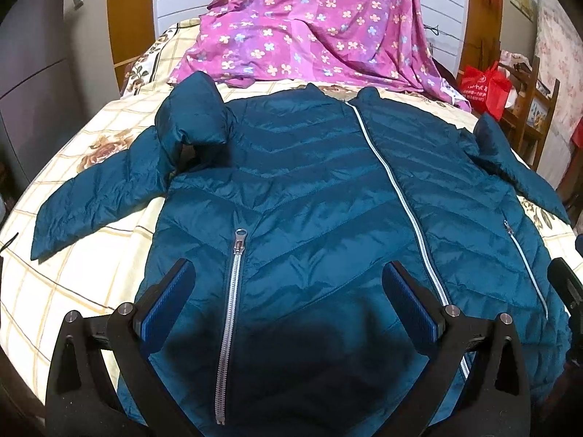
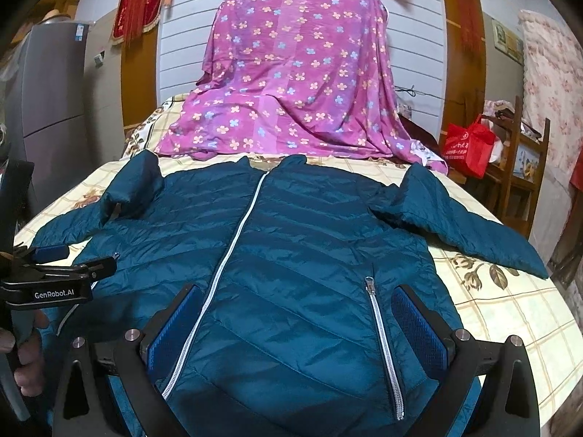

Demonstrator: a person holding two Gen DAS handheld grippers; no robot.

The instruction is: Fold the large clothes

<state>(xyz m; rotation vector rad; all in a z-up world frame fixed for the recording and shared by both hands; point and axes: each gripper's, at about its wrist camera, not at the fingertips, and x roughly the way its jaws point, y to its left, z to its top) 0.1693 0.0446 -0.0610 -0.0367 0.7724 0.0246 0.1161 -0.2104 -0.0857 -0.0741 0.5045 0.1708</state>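
A teal quilted jacket [image 1: 313,196] lies front up on the bed, its pale centre zipper [image 1: 397,182] closed and both sleeves spread out to the sides. The left sleeve [image 1: 94,211] lies flat, and the shoulder above it is bunched into a hump [image 1: 193,113]. My left gripper [image 1: 291,284] hovers open over the lower left front, its blue pads [image 1: 171,302] either side of a pocket zipper [image 1: 233,291]. My right gripper [image 2: 298,313] is open over the lower right front [image 2: 309,255], beside the other pocket zipper [image 2: 379,324]. Neither gripper holds anything.
A purple flowered sheet [image 2: 298,83] drapes over something tall at the bed's far end. The cream checked bedspread [image 2: 510,313] shows around the jacket. A red bag [image 2: 468,145] and wooden shelves [image 2: 521,167] stand at right, a grey fridge [image 2: 54,83] at left. A hand [image 2: 27,357] holds the left gripper [image 2: 89,256].
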